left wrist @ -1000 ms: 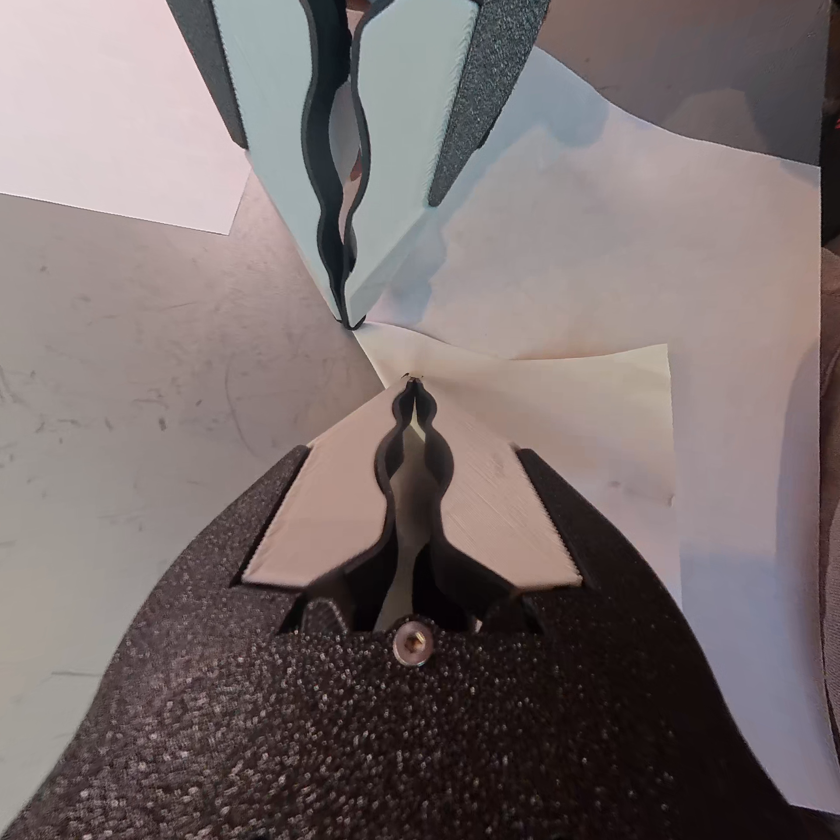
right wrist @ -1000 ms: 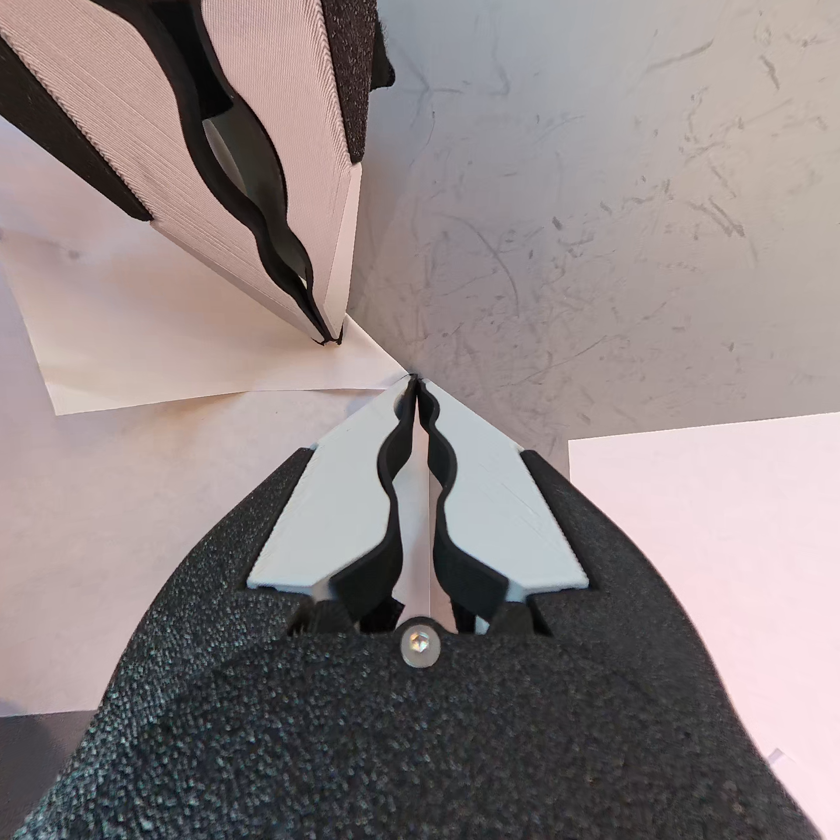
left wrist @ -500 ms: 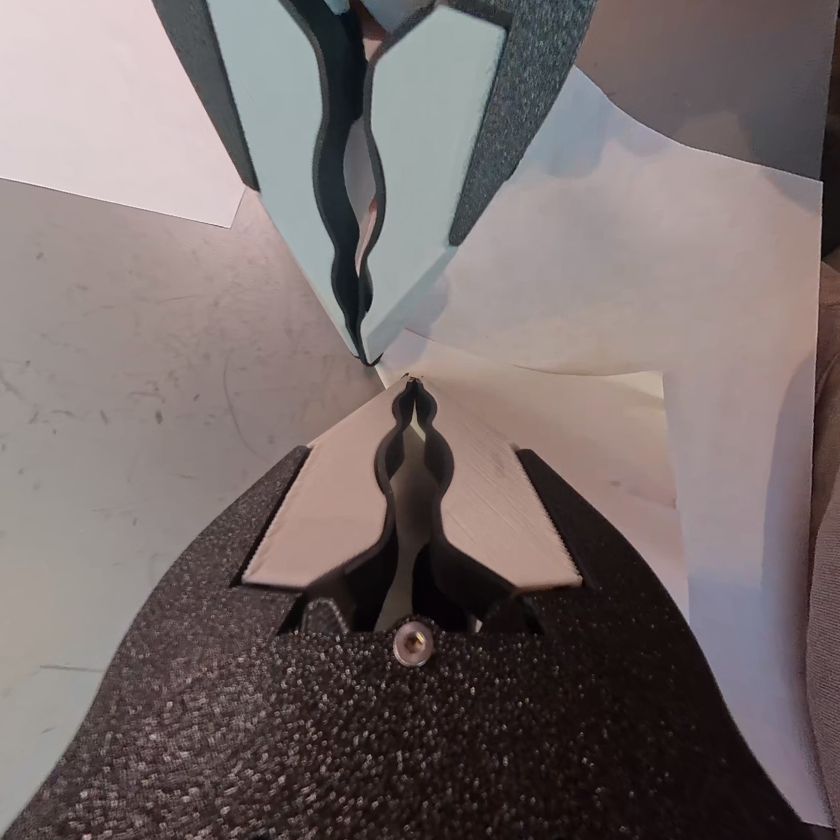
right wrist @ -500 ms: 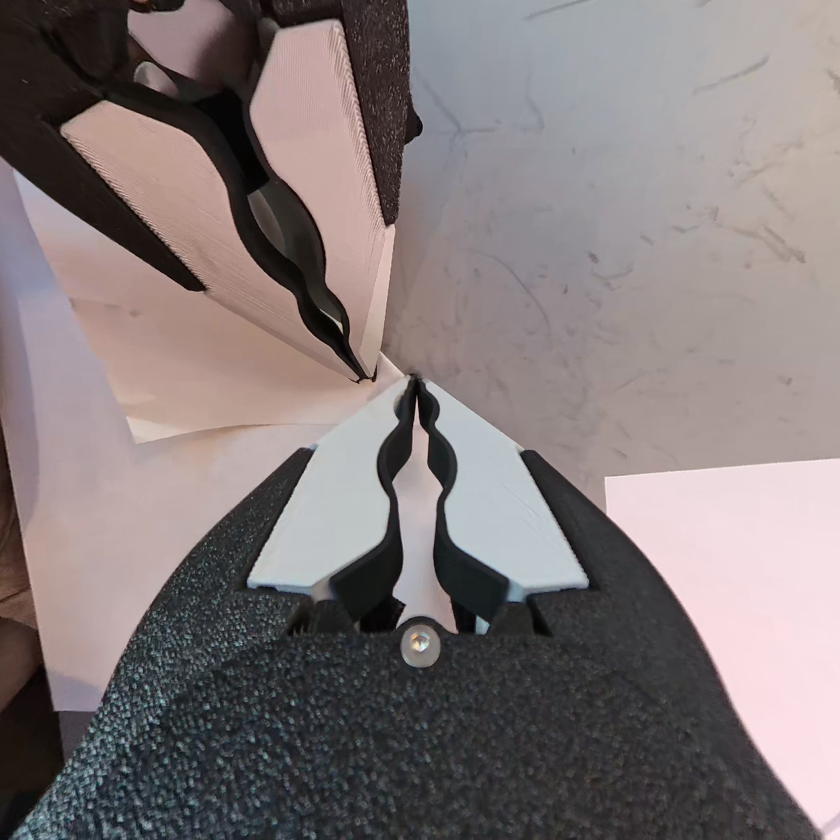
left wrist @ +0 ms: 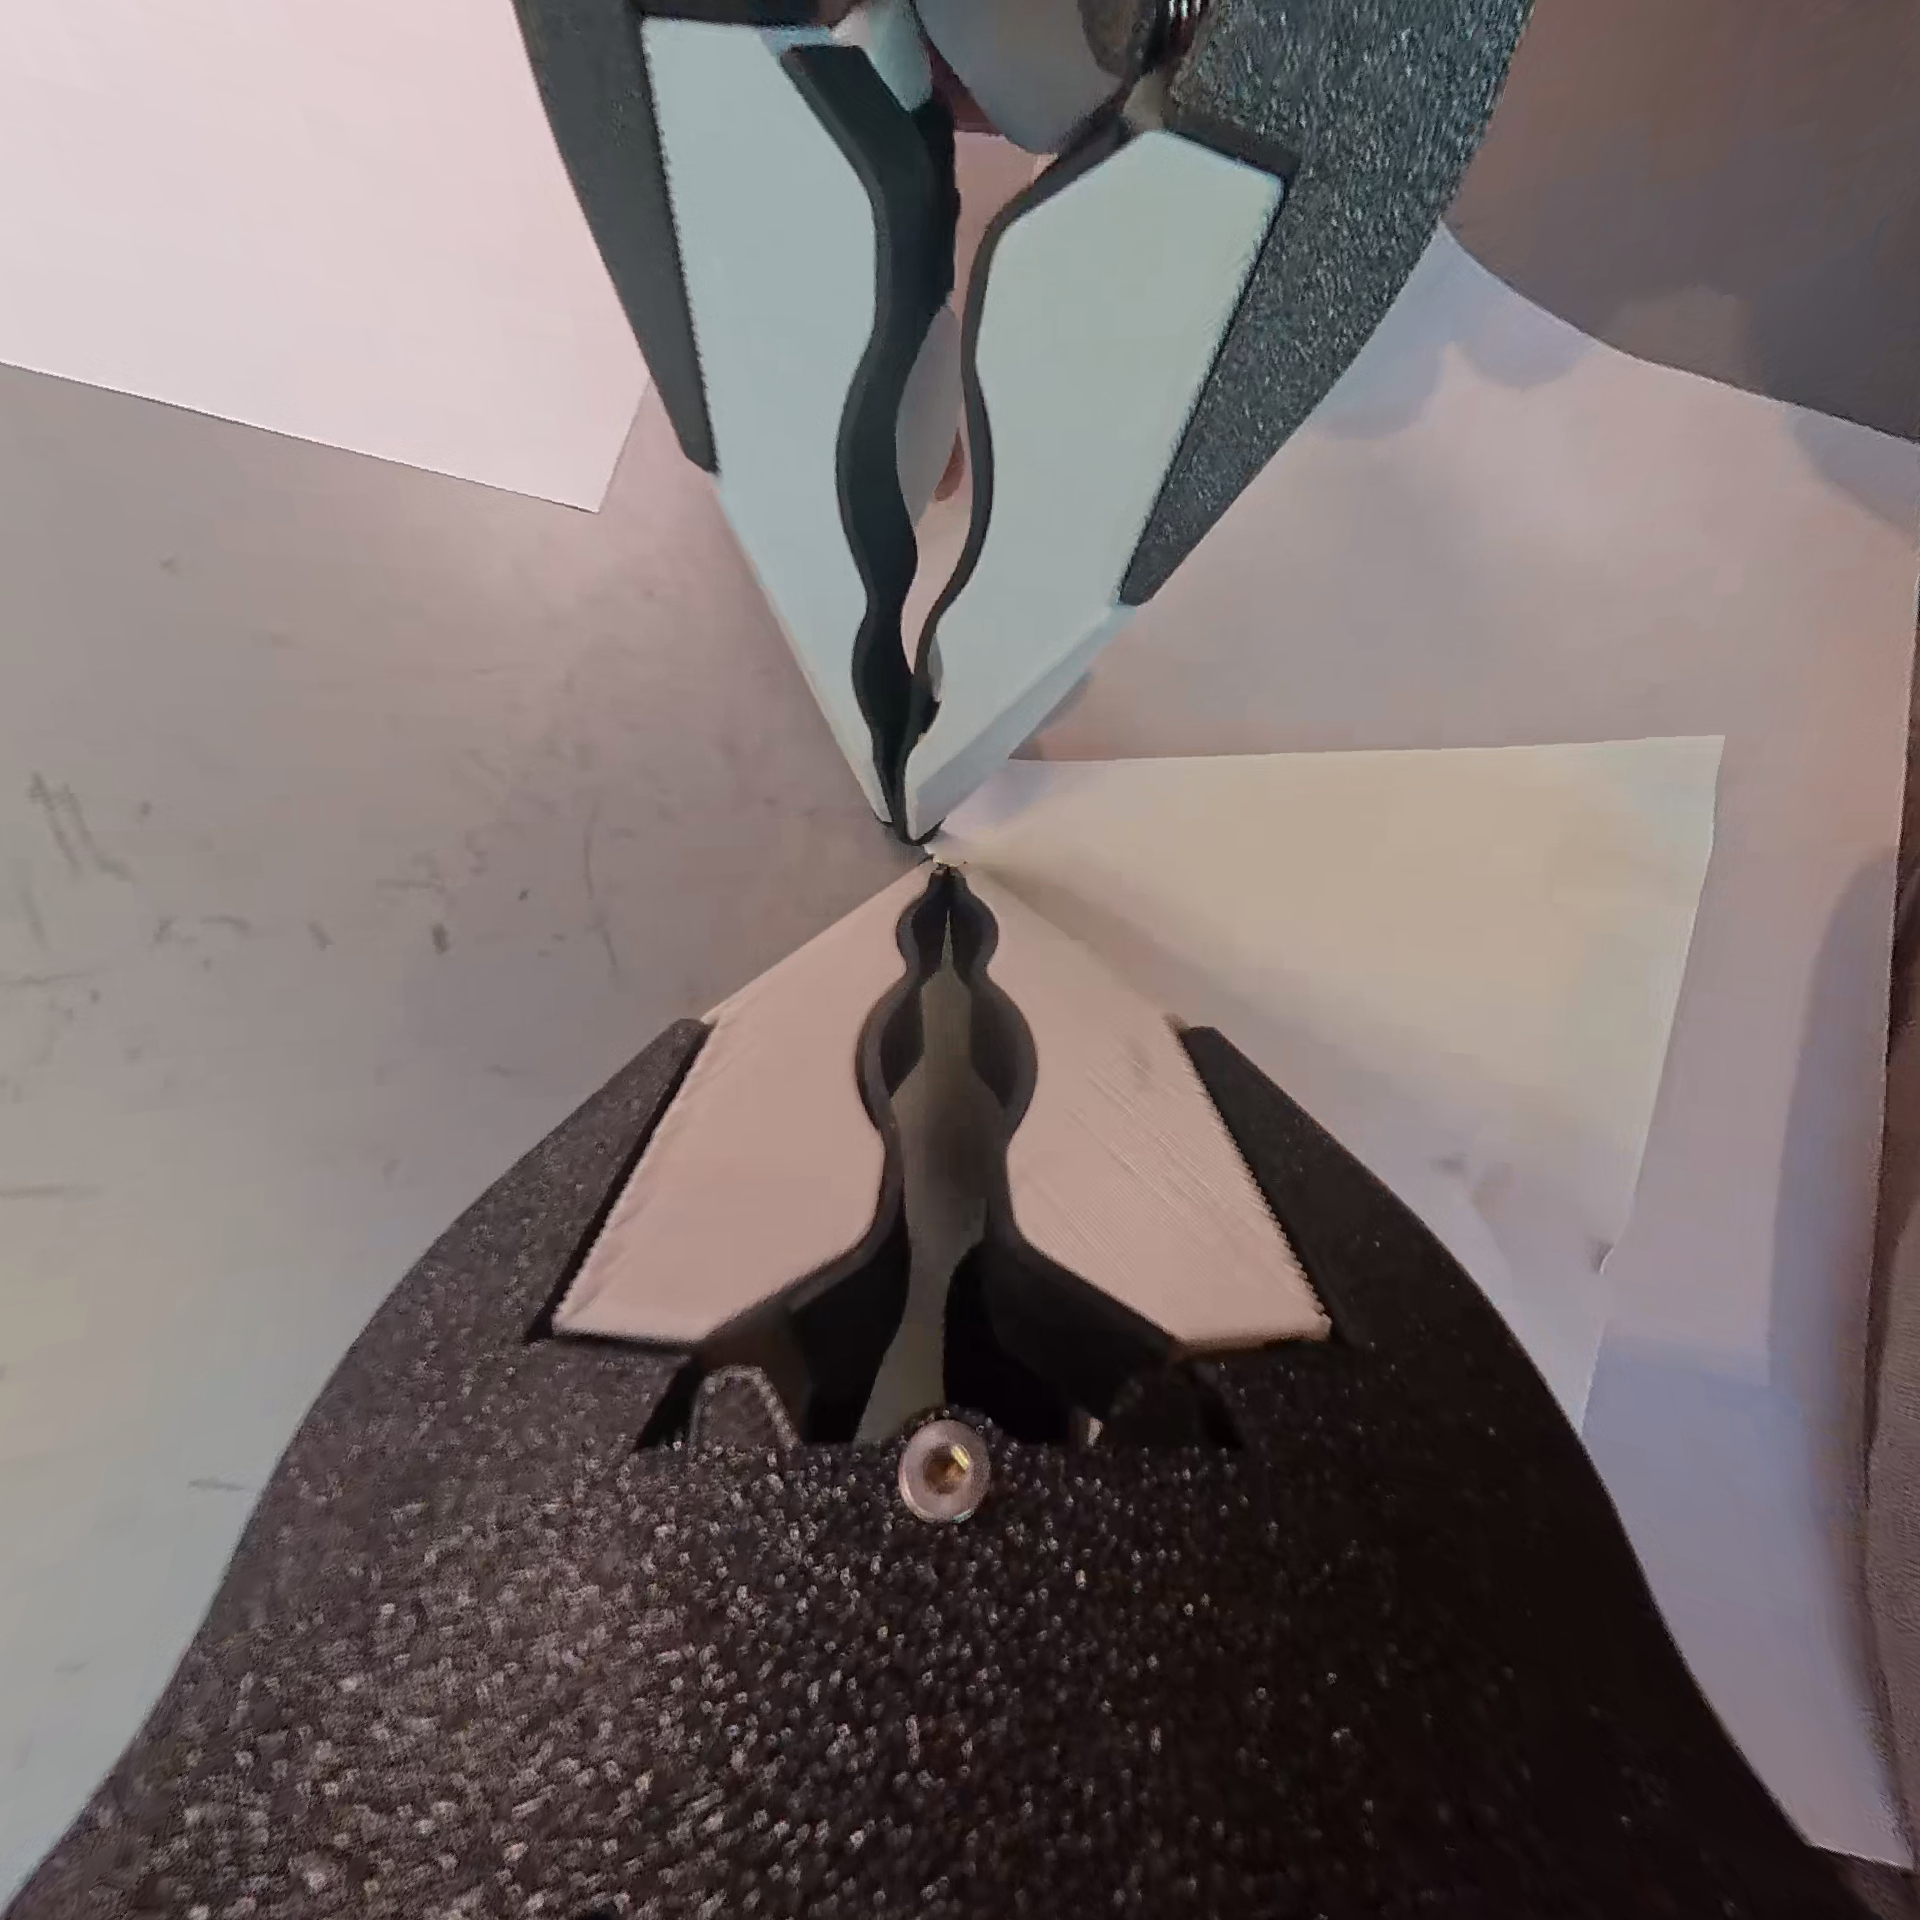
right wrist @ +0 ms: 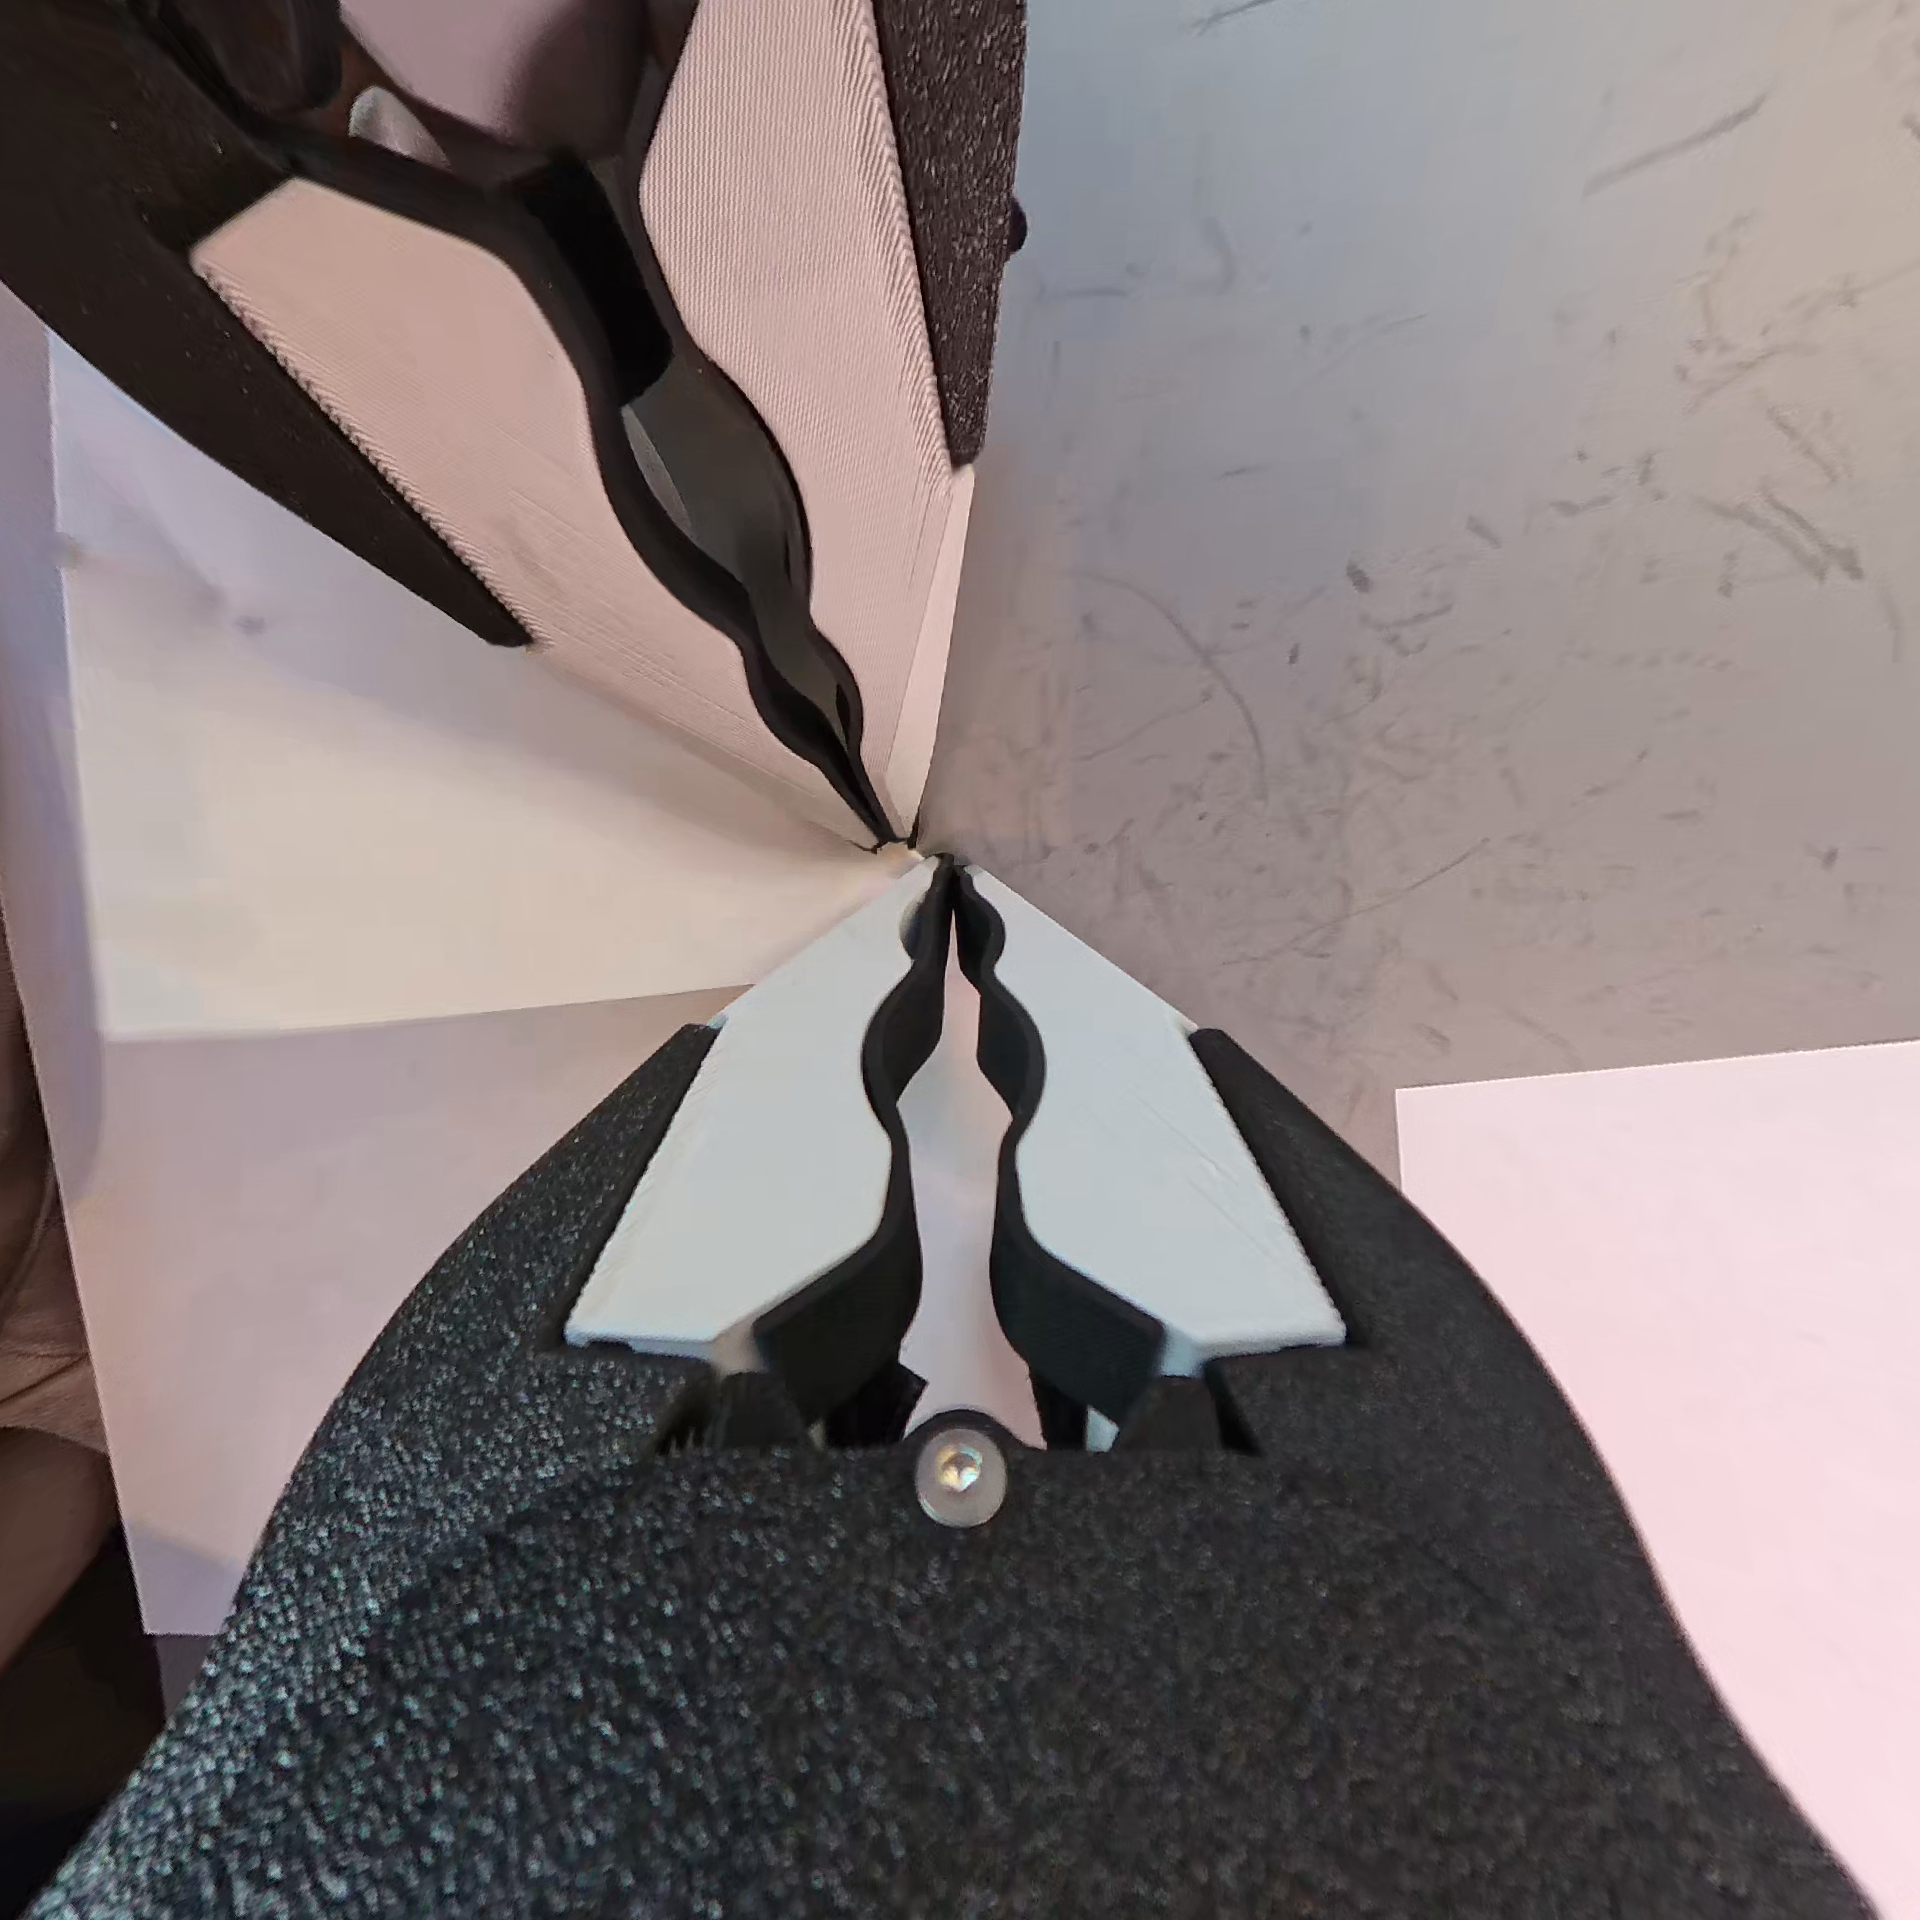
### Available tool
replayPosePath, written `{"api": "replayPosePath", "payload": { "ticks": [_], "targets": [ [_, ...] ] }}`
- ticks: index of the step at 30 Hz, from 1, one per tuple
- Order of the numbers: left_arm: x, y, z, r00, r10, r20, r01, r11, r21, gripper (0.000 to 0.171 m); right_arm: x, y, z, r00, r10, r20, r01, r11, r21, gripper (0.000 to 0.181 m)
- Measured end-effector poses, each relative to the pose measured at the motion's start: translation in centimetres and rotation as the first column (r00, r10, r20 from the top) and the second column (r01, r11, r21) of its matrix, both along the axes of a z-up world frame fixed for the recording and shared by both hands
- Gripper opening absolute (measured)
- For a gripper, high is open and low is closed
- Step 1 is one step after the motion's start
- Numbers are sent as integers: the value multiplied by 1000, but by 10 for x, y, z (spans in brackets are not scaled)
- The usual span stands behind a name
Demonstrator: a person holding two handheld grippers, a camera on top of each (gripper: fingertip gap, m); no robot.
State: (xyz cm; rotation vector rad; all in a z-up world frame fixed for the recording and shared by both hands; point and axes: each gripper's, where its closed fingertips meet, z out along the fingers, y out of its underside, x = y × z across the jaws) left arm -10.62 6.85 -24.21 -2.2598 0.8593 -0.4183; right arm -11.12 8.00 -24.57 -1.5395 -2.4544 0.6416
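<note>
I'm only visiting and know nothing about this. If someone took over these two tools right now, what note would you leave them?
Left hand-held gripper: shut, pinching the corner of the folded white sheet.
Right hand-held gripper: shut on the same corner, its tips almost meeting the left's.
The sheet's flap is doubled back over its lower layer and looks raised, not pressed flat, on the scratched grey table.
A second white sheet lies flat nearby, touched by neither gripper.
</note>
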Motion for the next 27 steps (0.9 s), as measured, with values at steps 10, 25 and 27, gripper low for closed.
{"api": "replayPosePath", "payload": {
  "ticks": [10, 25, 27],
  "targets": [
    [0, -1, -3, 996, -6, -84, 11, 998, 57, 0, 0, -6, 6, 999, 13, -49, -13, 1000, 14, 0],
    [-10, -24, 1, 996, -52, -73, 51, 999, -18, 0, 1, -5, 0, 998, -8, 56, 9, 999, -33, 0],
    [-10, -25, -2, 996, -46, -81, 45, 999, -12, 0, 1, -5, 0, 999, -9, 53, 11, 999, -36, 0]
  ]
}}
